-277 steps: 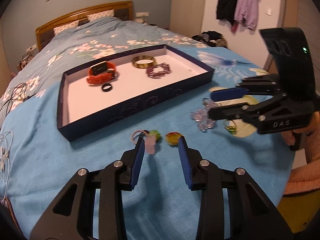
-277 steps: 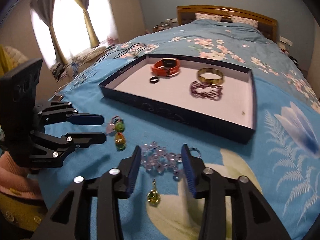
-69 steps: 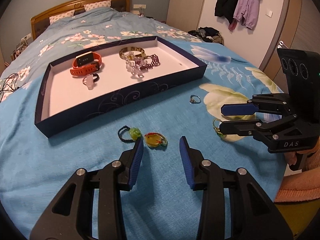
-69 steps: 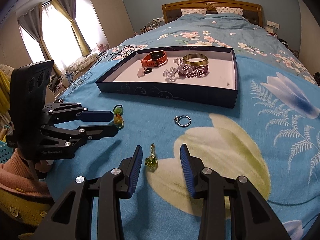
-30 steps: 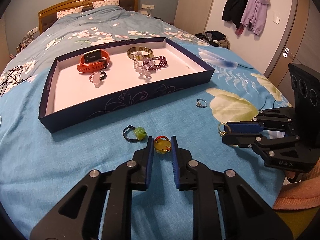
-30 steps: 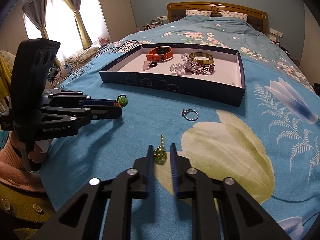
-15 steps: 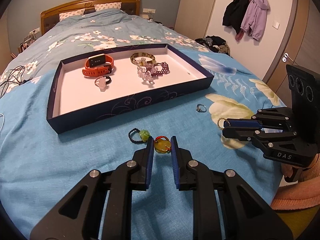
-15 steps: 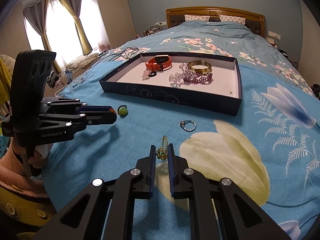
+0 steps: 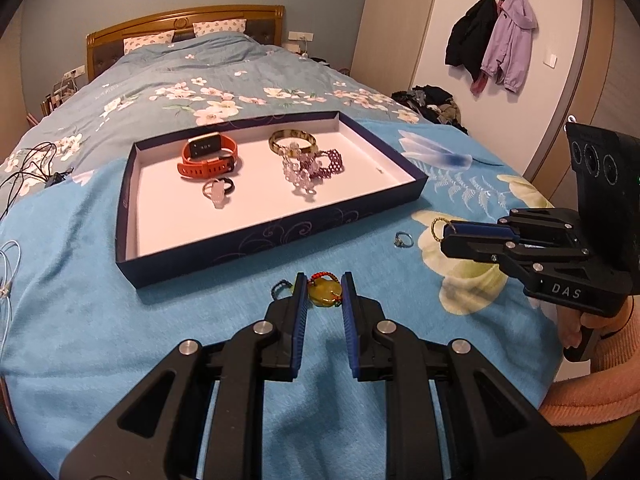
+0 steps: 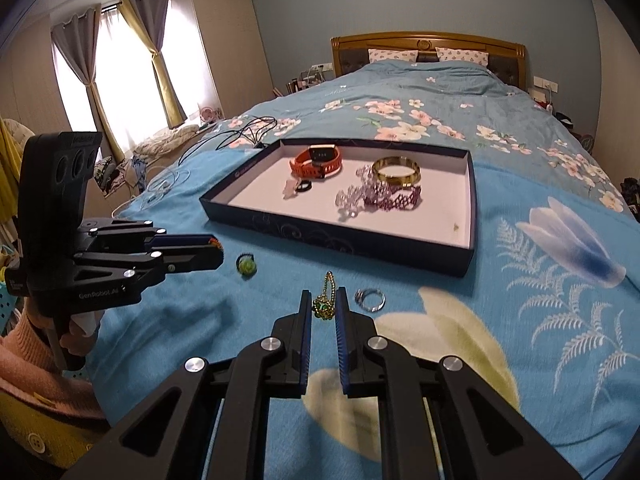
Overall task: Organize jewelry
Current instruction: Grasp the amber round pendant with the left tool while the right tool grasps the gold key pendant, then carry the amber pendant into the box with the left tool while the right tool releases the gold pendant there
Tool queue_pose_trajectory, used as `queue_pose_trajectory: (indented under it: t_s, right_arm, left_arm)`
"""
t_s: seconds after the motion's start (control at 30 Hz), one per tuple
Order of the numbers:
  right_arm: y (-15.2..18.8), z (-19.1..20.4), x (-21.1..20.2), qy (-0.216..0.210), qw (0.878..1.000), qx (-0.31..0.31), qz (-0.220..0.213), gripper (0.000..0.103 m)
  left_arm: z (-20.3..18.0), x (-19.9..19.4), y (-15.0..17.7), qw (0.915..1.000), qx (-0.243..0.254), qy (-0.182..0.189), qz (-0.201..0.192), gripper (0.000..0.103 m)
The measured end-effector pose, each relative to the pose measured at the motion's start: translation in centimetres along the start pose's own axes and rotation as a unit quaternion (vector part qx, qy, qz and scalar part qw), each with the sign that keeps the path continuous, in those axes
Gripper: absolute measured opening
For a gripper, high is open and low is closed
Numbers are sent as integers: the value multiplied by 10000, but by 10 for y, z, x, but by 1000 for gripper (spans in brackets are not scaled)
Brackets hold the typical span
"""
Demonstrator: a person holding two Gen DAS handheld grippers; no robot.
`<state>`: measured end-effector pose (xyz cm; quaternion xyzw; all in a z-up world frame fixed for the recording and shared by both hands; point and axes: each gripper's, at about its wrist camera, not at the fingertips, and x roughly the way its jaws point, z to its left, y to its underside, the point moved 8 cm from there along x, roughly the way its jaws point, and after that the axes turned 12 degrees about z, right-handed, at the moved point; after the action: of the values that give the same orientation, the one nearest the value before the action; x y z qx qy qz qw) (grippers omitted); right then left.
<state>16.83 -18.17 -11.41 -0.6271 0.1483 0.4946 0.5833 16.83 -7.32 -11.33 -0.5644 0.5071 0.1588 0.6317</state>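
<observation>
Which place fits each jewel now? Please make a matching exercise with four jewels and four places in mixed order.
Things:
1. orange watch
2. yellow pendant
3. green pendant
4. silver ring

Places:
A. between the jaws of the right gripper
B. loose on the blanket
C. inside the tray
D. between the jaws of the left gripper

Pairs: 1-C, 2-D, 3-A, 4-B
</observation>
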Motion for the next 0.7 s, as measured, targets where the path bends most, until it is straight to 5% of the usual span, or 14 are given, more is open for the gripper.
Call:
queue_pose_trajectory:
  t_s: [0.7]
  right_arm:
    - [-54,-18,-2,174,9993,-87,-313,10]
  left_arm:
    - [30,-16,-37,9991,-112,-235,-347,17]
